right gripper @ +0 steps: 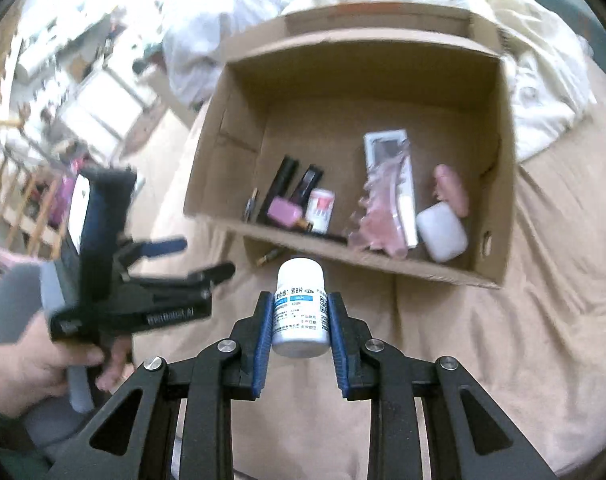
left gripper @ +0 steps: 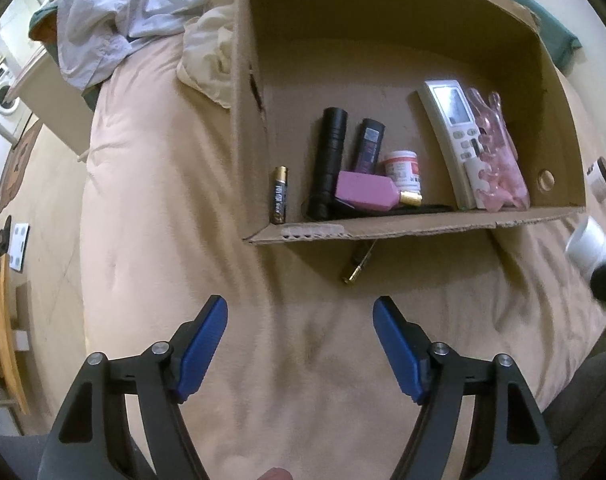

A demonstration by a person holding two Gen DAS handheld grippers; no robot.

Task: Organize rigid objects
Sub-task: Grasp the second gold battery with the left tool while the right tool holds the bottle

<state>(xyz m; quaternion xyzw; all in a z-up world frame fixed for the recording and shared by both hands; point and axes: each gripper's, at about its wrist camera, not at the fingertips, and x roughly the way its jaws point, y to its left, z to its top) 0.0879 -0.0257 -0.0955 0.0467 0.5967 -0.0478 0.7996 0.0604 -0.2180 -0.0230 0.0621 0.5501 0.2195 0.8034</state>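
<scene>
- The right gripper (right gripper: 301,316) is clamped on a white pill bottle (right gripper: 301,304), blue pads pressing its labelled sides.
- The bottle's long axis runs along the fingers, toward 12 o'clock in the right wrist view; the rounded end at 12 o'clock points at the cardboard box (right gripper: 503,208), the other end at 6 o'clock faces the camera.
- It hangs over the beige blanket (right gripper: 503,360), just short of the box's near wall.
- In the left wrist view the same bottle shows at 3 o'clock (left gripper: 591,246), blurred.
- The left gripper (left gripper: 301,314) has its jaws apart with nothing between them, above bare blanket at 6 o'clock of the box; a hand (right gripper: 27,364) holds it.
- Inside the box lie a black flashlight (left gripper: 330,160), a battery (left gripper: 278,194), a pink bottle (left gripper: 367,194), a white remote (left gripper: 453,132) and a pink clear plastic piece (left gripper: 499,160), mostly with long axes toward 12 o'clock.
- A small gold-tipped item (left gripper: 357,266) lies on the blanket just outside the near wall.
</scene>
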